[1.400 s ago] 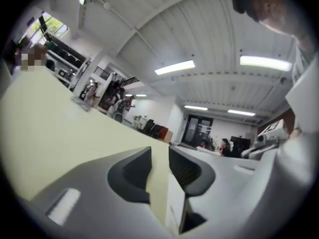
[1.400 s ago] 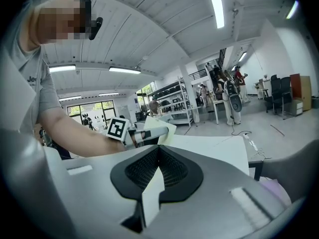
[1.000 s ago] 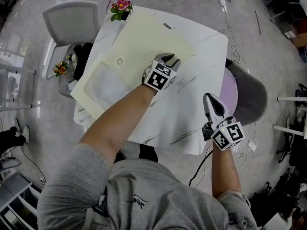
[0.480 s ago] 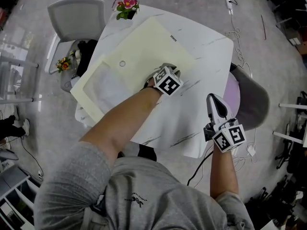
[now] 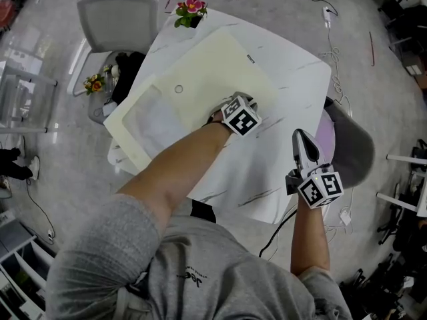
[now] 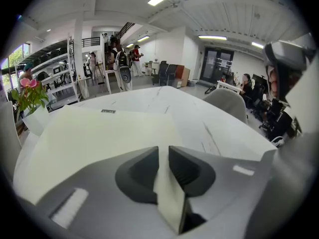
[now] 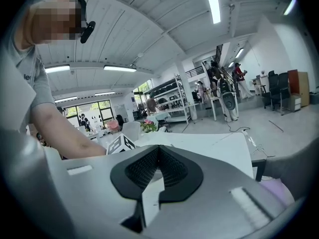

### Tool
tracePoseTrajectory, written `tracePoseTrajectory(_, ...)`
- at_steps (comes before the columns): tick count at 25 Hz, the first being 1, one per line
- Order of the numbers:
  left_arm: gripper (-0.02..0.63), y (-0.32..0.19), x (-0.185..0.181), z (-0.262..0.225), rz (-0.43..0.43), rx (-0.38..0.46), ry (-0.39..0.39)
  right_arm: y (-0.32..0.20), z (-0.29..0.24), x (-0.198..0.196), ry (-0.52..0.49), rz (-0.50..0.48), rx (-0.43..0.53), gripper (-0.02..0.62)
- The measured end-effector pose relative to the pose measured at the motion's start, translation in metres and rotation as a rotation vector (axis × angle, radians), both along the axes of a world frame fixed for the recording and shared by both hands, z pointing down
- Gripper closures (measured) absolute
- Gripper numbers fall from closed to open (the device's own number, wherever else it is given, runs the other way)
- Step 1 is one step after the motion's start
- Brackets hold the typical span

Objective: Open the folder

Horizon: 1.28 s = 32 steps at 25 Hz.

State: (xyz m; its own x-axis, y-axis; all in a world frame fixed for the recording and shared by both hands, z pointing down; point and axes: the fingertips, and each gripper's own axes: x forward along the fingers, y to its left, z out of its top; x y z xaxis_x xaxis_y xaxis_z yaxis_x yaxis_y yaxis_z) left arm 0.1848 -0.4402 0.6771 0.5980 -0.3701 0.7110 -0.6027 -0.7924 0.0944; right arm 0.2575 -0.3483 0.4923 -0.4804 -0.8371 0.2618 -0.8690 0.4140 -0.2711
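Note:
A large pale yellow folder [image 5: 200, 72] lies across the white marble table [image 5: 293, 79], with a lighter see-through pocket panel [image 5: 150, 122] at its left end. My left gripper [image 5: 230, 110] is at the folder's right edge, tilted down and low over the table. In the left gripper view a strip of the yellow folder cover [image 6: 167, 193] stands pinched between the jaws of the left gripper [image 6: 163, 151], which are opening slightly. The rest of the folder [image 6: 99, 133] spreads out ahead. My right gripper [image 5: 301, 139] hovers over the table's near right edge, shut and empty; its tips [image 7: 158, 151] meet.
A pot of pink flowers [image 5: 192, 9] stands at the table's far corner. A white chair [image 5: 117, 19] is behind it, and a grey chair [image 5: 353, 145] with a lilac seat is at the right. A small dark tag [image 5: 251, 59] lies beyond the folder. Cables run over the floor.
My left gripper has sunk toward the table with the folder's edge in it, so the cover lies flatter. The right gripper has barely shifted.

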Motion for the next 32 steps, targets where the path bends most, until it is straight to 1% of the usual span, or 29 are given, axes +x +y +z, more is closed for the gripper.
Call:
tracePoseTrajectory(9,0.488,0.0,-0.001,0.001,0.0,-0.001,-0.003,-0.007,0.007,0.003,-0.017,0.014,-0.019,0.592)
tracePoseTrajectory(17,0.491,-0.001,-0.001,0.001,-0.001,-0.002,-0.003,-0.012,0.011,0.005,0.024,0.018,-0.018,0.594)
tracePoseTrajectory(32,0.494,-0.001,-0.002,0.001,-0.007,0.009,-0.011,-0.012,0.012,0.015,0.041,0.034,-0.019,0.594)
